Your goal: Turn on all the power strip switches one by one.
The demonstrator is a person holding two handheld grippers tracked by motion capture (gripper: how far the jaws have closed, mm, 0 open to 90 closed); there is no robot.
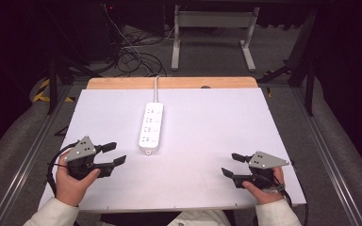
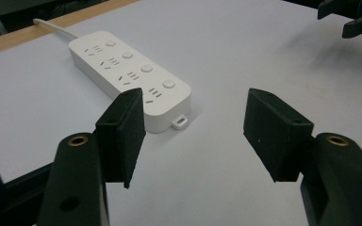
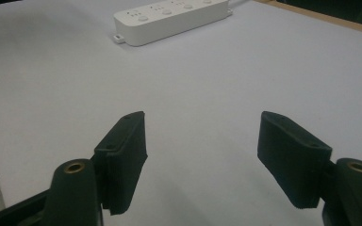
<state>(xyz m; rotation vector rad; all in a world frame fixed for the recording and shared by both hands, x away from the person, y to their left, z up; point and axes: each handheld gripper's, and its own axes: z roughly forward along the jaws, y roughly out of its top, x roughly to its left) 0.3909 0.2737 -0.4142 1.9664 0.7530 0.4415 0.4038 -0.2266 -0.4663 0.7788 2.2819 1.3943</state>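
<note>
1. Since nothing is held yet, the work centres on the white power strip (image 1: 151, 127), which lies flat near the middle of the surface (image 1: 207, 179), a little toward the person's left.
2. Its long axis runs away from the person, nearly straight up the high view. The white cable (image 1: 156, 89) leaves the far end toward the wooden edge (image 1: 169, 83), and a small hanging tab marks the near end.
3. Four socket groups, each with a round button beside it, sit along its top face, as the left gripper view shows; nothing is plugged in.
4. The left gripper (image 1: 114, 154) is the nearer one. Its jaws stand apart and empty, pointing toward the strip's near end, which lies ahead of it and slightly toward the table's far side, close but not touching.
5. In the left gripper view the strip (image 2: 132, 77) sits just beyond the left gripper (image 2: 195, 136), partly behind one jaw.
6. The right gripper (image 1: 232, 165) rests well apart from the strip, jaws also spread and empty, aimed leftward across bare surface.
7. I judge the left gripper best placed to close across the strip's short width at the near end.
</note>
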